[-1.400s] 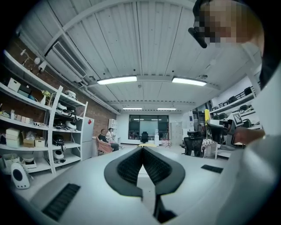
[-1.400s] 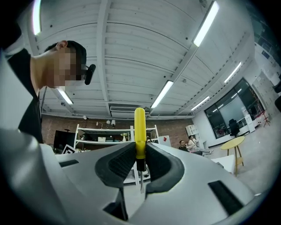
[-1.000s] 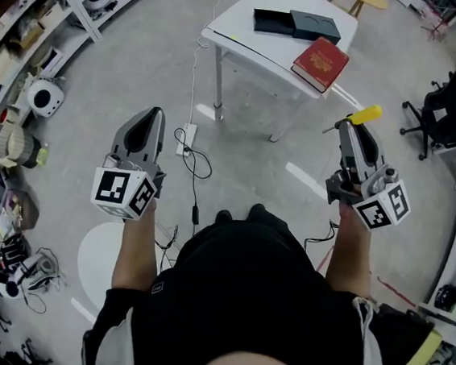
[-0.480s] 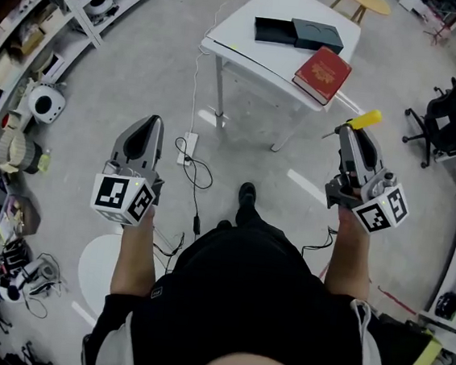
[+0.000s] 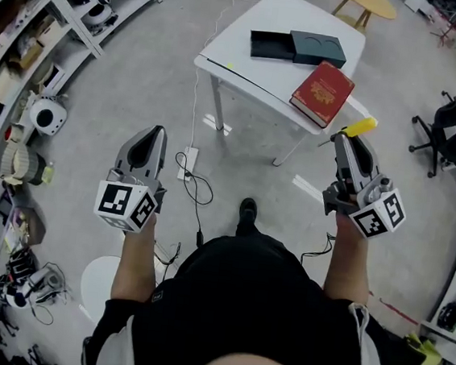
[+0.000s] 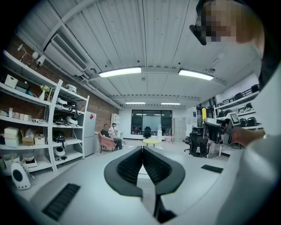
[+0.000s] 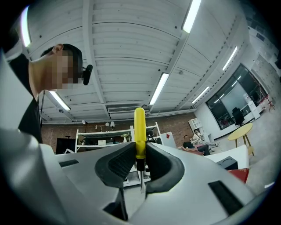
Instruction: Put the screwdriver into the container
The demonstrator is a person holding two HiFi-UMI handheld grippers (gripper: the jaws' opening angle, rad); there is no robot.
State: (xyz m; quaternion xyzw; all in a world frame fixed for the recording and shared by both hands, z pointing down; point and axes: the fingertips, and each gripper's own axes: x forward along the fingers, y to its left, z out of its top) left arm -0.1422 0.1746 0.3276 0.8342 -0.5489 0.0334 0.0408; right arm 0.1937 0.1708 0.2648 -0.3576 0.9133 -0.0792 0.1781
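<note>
Nearer the white table [image 5: 270, 12] now, the right gripper [image 5: 345, 138] clamps the yellow-handled screwdriver [image 5: 359, 126] just off its near corner by the red book [image 5: 322, 92]; the left gripper [image 5: 155, 133] has jaws pressed together, empty; the black container [image 5: 269, 44] sits on the table's far side

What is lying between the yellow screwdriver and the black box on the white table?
Only the red book, flat on the table's near corner, lies between the screwdriver in the right gripper and the black container. It is low, so passing above it looks feasible. Otherwise, open air.
</note>
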